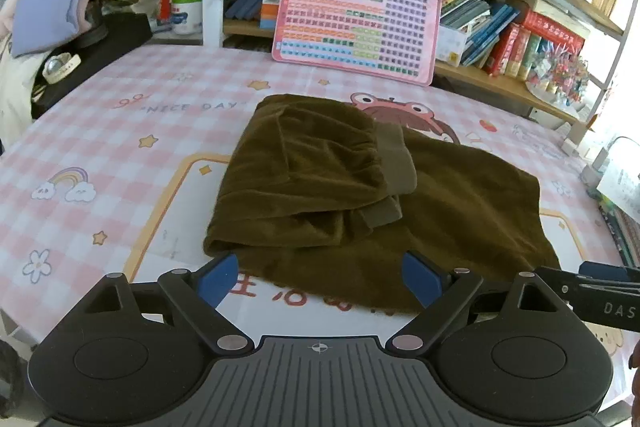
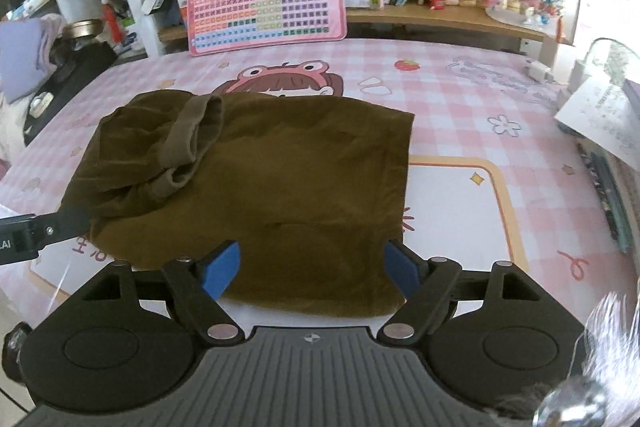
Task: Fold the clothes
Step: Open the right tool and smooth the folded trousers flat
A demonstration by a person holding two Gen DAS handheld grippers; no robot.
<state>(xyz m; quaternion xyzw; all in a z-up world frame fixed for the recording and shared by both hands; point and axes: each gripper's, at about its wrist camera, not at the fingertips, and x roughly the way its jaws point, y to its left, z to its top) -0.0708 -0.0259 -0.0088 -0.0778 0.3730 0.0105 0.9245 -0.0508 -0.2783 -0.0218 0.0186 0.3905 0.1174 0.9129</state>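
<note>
An olive-brown garment [image 1: 360, 195] lies part folded on the pink checked tablecloth [image 1: 120, 147], its ribbed cuffs [image 1: 394, 167] turned onto the body. It also shows in the right wrist view [image 2: 280, 187], cuffs [image 2: 188, 139] at the left. My left gripper [image 1: 320, 279] is open, its blue pads either side of the garment's near left edge, holding nothing. My right gripper [image 2: 312, 269] is open over the near right edge, holding nothing. The right gripper's tip [image 1: 596, 291] shows at the right of the left wrist view; the left gripper's tip [image 2: 40, 231] shows at the left of the right wrist view.
A pink toy keyboard board [image 1: 356, 23] leans against bookshelves [image 1: 520, 39] at the table's back. Folded lilac cloth and a black item [image 1: 52, 11] sit at the far left. Papers and pens [image 2: 600, 131] lie at the right edge.
</note>
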